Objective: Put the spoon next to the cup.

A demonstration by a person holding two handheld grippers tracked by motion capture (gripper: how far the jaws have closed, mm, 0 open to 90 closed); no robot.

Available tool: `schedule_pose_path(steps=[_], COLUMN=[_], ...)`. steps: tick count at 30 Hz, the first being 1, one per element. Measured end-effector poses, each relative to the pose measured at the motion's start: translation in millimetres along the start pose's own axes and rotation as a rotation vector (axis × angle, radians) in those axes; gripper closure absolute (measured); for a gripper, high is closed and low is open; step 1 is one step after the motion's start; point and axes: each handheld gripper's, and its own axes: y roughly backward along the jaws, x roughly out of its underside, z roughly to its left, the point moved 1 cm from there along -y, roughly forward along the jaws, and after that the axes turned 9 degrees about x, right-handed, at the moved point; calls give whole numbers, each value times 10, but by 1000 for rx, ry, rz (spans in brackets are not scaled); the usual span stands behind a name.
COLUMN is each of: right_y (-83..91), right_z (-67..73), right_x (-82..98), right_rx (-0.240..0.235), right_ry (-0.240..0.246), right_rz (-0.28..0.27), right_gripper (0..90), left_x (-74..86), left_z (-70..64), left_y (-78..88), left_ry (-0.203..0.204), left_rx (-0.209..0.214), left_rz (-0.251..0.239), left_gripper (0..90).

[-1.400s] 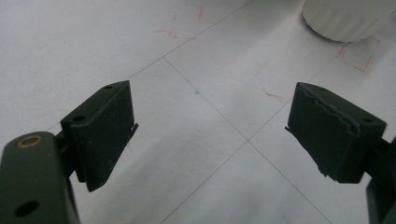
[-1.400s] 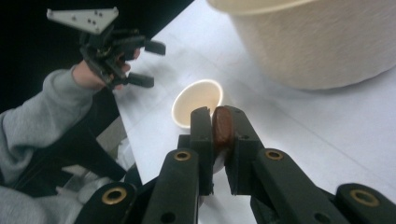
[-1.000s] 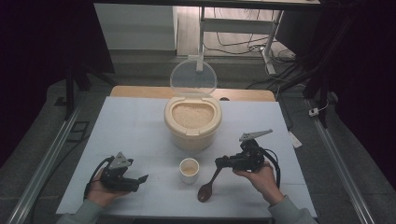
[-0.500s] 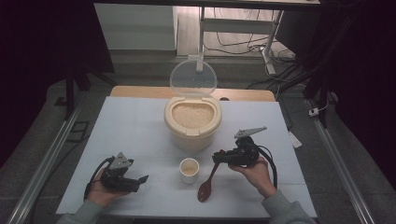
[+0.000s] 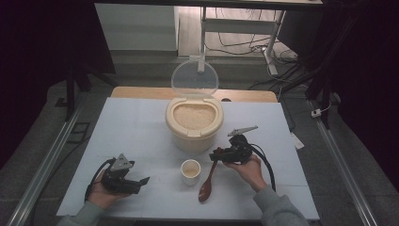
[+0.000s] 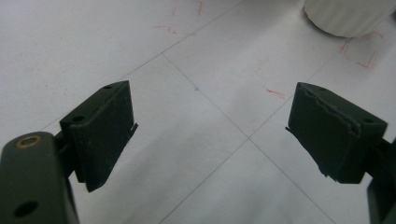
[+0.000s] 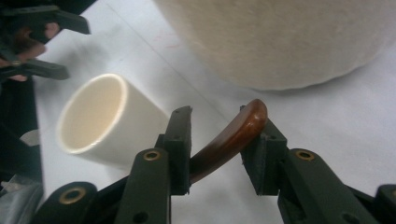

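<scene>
Cream plastic rice bin (image 5: 194, 123) stands mid-table with its clear lid (image 5: 194, 79) tipped up at twelve o'clock, grain filling it. At six o'clock from the bin sits a small cream cup (image 5: 190, 171); the brown wooden spoon (image 5: 207, 183) lies just at three o'clock of the cup, bowl toward the person. The right gripper (image 5: 217, 154) has just been opening, its jaws loosely around the spoon's handle end; the right gripper view shows the handle (image 7: 229, 140) leaning on one pad. The left gripper (image 5: 141, 182), at eight o'clock, has jaws wide apart over the bare white table (image 6: 205, 140), where faint red marks show. Dark floor and cables surround it.
</scene>
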Motion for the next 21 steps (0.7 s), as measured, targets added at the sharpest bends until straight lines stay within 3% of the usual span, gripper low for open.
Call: schedule_pose_path(steps=[8,21], right_y=[-166,-288], right_z=[-32,-13], right_x=[35,83], right_rx=[74,181], right_ry=[20,84], right_rz=[17,19], right_gripper=[567,473], left_x=[0,1], left_z=[-1,-1], left_y=[0,-6], left_ry=[-3,-2], left_rx=[0,1], left_rz=[2,4], left_gripper=[145,145])
